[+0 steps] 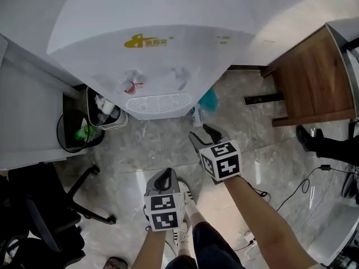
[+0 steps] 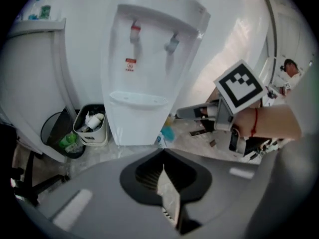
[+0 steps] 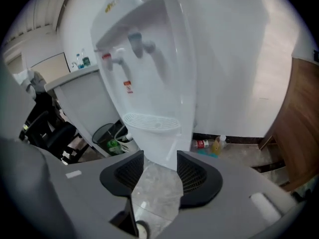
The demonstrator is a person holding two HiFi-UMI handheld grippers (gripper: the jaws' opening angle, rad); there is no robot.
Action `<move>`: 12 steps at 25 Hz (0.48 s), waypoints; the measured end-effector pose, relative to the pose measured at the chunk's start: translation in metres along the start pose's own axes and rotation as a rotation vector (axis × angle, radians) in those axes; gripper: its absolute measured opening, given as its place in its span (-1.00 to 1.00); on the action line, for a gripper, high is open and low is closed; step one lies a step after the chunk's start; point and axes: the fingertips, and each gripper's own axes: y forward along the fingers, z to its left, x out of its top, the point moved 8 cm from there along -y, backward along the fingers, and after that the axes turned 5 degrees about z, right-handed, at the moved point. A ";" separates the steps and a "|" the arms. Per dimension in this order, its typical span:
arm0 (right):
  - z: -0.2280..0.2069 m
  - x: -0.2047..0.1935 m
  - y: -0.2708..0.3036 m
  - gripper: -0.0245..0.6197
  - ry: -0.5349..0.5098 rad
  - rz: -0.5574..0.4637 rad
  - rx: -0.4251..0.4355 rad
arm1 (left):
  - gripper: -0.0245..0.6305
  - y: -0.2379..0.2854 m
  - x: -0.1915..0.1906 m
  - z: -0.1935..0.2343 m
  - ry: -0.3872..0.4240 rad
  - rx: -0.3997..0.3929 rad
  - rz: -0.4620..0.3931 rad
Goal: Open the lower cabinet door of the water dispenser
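Note:
The white water dispenser (image 1: 151, 43) stands ahead with two taps and a slotted drip tray (image 1: 157, 103). Its lower cabinet door (image 2: 132, 123) is the plain white front below the tray and looks closed; in the head view the tray hides it. My left gripper (image 1: 166, 178) hangs low over the marble floor, well short of the dispenser, jaws together and empty (image 2: 163, 156). My right gripper (image 1: 203, 134) is further forward, near the dispenser's right front corner. Its jaws stand apart with only floor and the dispenser base between them (image 3: 160, 161).
A white bin of rubbish (image 1: 106, 114) and a black round bin (image 1: 78, 133) sit left of the dispenser, against a grey counter (image 1: 28, 111). Small bottles (image 1: 197, 115) lie at its right base. A wooden cabinet (image 1: 314, 83) stands right, an office chair (image 1: 50, 206) left, cables (image 1: 297, 189) on the floor.

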 end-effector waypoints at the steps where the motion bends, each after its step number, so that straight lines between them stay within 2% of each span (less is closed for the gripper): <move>1: -0.008 -0.002 0.023 -0.28 -0.016 0.008 0.003 | -0.90 0.016 -0.004 0.008 -0.023 0.011 0.003; 5: -0.038 -0.012 0.092 -0.08 -0.093 0.049 0.010 | -0.90 0.066 -0.018 0.034 -0.095 0.018 0.021; 8: -0.058 -0.014 0.123 0.00 -0.089 0.044 0.010 | -0.90 0.085 -0.022 0.047 -0.088 0.013 0.021; 12: -0.074 0.001 0.145 0.02 -0.085 -0.024 0.005 | -0.90 0.097 -0.026 0.057 -0.077 0.021 0.019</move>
